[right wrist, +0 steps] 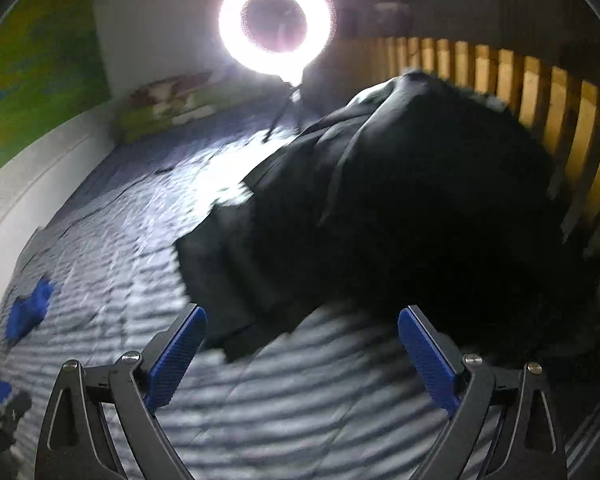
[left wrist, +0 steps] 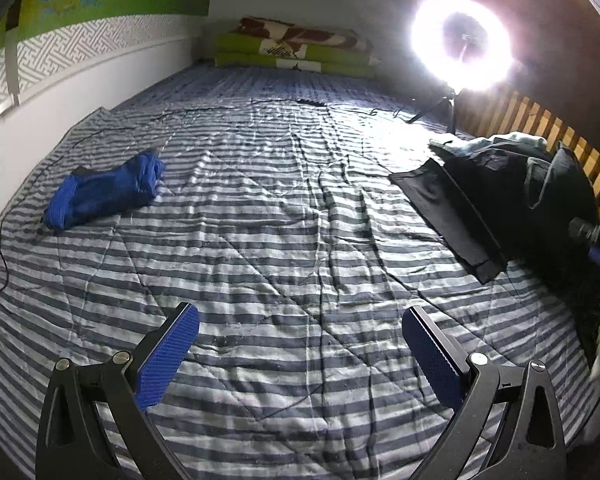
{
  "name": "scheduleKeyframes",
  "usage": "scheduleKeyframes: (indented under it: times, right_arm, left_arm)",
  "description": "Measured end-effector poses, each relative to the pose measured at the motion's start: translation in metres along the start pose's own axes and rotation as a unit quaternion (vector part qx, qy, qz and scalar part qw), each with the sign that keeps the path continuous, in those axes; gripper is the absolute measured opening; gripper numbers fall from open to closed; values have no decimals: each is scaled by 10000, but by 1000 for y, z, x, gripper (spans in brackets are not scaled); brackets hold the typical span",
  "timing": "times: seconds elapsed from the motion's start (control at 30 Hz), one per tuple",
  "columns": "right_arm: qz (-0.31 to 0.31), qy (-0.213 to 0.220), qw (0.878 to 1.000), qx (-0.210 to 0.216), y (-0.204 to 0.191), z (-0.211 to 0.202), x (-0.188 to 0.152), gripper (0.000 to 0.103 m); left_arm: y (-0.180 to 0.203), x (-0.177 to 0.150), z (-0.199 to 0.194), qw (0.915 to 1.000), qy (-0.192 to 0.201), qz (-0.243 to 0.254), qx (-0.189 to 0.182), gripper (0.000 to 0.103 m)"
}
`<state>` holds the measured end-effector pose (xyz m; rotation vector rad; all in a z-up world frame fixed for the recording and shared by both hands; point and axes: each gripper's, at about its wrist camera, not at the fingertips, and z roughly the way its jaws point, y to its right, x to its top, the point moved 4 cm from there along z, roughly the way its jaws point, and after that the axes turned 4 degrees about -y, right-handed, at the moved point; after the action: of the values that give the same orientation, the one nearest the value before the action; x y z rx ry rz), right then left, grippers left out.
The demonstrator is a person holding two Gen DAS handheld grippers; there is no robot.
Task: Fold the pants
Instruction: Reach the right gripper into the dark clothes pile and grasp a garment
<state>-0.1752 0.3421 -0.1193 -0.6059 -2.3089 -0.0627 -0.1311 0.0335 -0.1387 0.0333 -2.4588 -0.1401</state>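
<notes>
Clearly the black pants [right wrist: 400, 208] lie heaped just ahead of the right gripper [right wrist: 302, 340], jaws wide and empty, while the equally wide left gripper [left wrist: 300, 344] faces bare bedspread [left wrist: 260, 240], pants well off to its right.

The left wrist view looks forward from behind the left gripper [left wrist: 300, 328], low over the striped bedspread [left wrist: 284, 240], facing along the bed toward the stacked blankets [left wrist: 296, 50] at the far wall. It takes in nearly the whole bed, with the ring light [left wrist: 462, 42] at upper right. The right wrist view sits behind the right gripper [right wrist: 302, 328], angled toward the wooden slats [right wrist: 540, 92] on the bed's right side and much nearer the dark clothes [right wrist: 400, 208], which fill its middle; it is blurred. Both views share the ring light [right wrist: 276, 20], the dark clothes [left wrist: 500, 184], the blue garment [left wrist: 104, 190] [right wrist: 30, 312], the slats [left wrist: 572, 152] and the bedspread [right wrist: 260, 400].
</notes>
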Motion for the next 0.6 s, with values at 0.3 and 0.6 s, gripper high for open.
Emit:
scheduleKeyframes:
  times: [0.3, 0.6]
  right_arm:
    - [-56, 104, 9965, -832, 87, 30, 106, 95]
    - [498, -309, 9930, -1028, 148, 83, 169, 95]
  left_arm:
    - [-24, 3, 28, 9994, -170, -263, 151, 102]
    - [-26, 5, 42, 9990, -301, -311, 135, 102]
